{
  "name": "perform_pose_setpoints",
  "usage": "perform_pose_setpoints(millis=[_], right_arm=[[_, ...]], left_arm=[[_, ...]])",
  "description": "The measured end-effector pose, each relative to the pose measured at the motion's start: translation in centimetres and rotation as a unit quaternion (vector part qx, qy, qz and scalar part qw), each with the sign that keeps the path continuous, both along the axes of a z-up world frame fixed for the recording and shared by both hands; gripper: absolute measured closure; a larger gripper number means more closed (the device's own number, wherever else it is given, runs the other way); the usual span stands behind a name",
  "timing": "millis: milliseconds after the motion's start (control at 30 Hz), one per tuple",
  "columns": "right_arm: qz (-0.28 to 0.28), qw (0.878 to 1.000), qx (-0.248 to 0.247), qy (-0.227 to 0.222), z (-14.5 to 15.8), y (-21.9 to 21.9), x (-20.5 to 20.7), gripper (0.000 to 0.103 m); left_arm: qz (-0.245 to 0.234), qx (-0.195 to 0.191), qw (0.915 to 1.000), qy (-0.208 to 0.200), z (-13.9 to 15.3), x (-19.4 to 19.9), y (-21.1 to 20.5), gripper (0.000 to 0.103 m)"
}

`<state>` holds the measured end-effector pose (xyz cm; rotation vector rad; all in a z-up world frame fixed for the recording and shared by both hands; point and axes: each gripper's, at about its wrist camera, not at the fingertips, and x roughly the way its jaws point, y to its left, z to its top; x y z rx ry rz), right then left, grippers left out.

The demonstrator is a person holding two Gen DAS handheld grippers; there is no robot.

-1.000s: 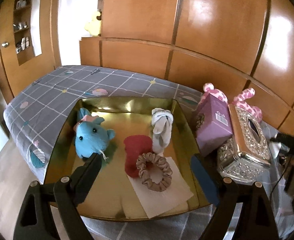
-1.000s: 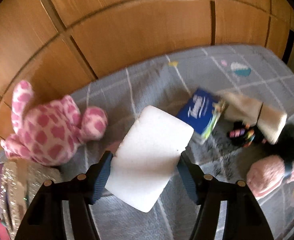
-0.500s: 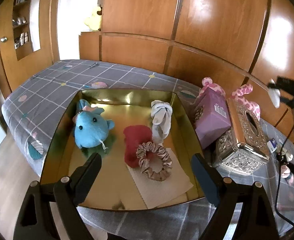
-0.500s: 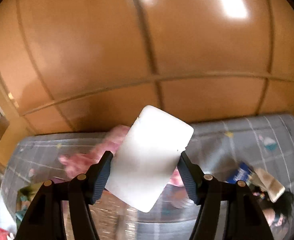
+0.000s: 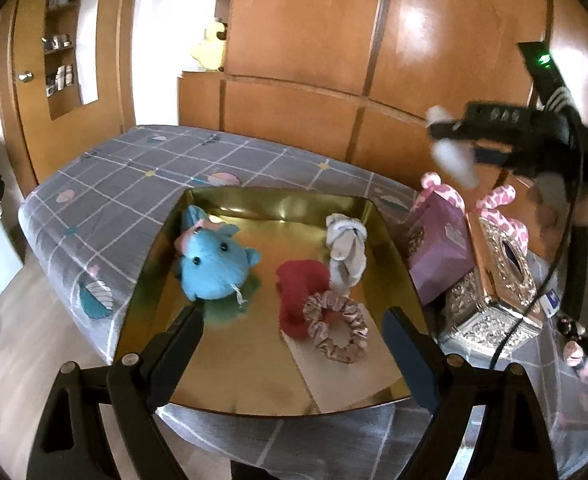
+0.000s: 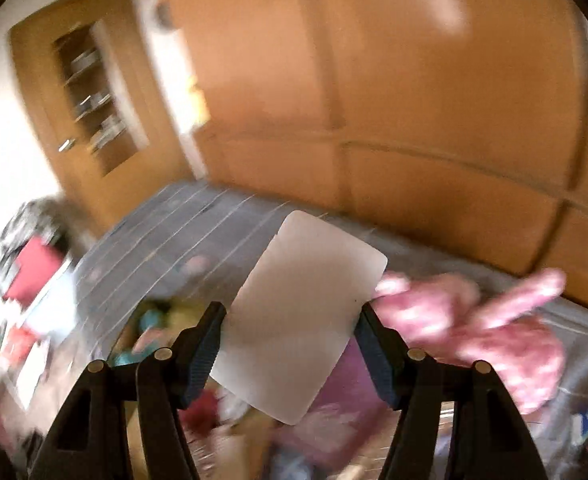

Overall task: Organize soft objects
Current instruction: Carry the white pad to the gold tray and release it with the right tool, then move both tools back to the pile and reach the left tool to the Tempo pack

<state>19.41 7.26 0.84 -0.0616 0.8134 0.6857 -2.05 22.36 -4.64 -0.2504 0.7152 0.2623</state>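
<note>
Wood-panelled wardrobe doors (image 5: 310, 32) backed a bed covered by a grey checked sheet (image 5: 134, 176), on which a gold tray (image 5: 254, 364) was laid. A white soft pad (image 6: 300, 316) was seen clamped at its two side edges between the fingers of the right gripper (image 6: 290, 344), tilted and held in the air above the bed; the right wrist view was heavily blurred. From the left wrist view the same pad (image 5: 452, 156) was seen high at the right, above a purple box (image 5: 440, 260). The left gripper (image 5: 292, 344) was held with its jaws spread wide and nothing between them, hanging over the near part of the tray and touching nothing. Inside the tray a blue plush toy (image 5: 214, 266) was seen at the left, a grey-white rolled cloth (image 5: 346, 250) toward the far right, a red soft item (image 5: 300, 292) in the middle, and a pink-beige scrunchie (image 5: 336, 330) resting partly on the red item and partly on a white cloth sheet (image 5: 346, 372). Just right of the tray stood the purple box, with an ornate silver tissue box (image 5: 494, 300) beside it and a pink spotted plush (image 5: 502, 208) behind both.
</note>
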Motion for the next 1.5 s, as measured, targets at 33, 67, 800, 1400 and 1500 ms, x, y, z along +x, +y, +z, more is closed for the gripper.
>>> perform_pose_setpoints(millis=[33, 67, 800, 1400, 1500], right_arm=[[0.016, 1.000, -0.004, 0.004, -0.4, 0.9, -0.6, 0.037], [0.034, 0.999, -0.008, 0.011, -1.0, 1.9, -1.4, 0.037], [0.066, 0.990, -0.009, 0.128, -7.9, 10.6, -2.4, 0.015], [0.018, 0.999, -0.024, 0.023, -5.4, -0.1, -6.7, 0.015], [0.007, 1.000, -0.028, 0.005, -4.9, -2.7, -7.5, 0.015]], left_arm=[[0.004, 0.000, 1.0000, -0.003, 0.1, -0.1, 0.2, 0.012], [0.009, -0.001, 0.9999, -0.007, 0.2, -0.3, 0.5, 0.012], [0.097, -0.027, 0.9948, -0.011, 0.0, -0.9, 6.8, 0.010], [0.039, -0.007, 0.9992, -0.001, -0.1, 0.0, 2.5, 0.009], [0.023, -0.002, 0.9997, 0.000, -0.1, 0.1, 1.3, 0.009]])
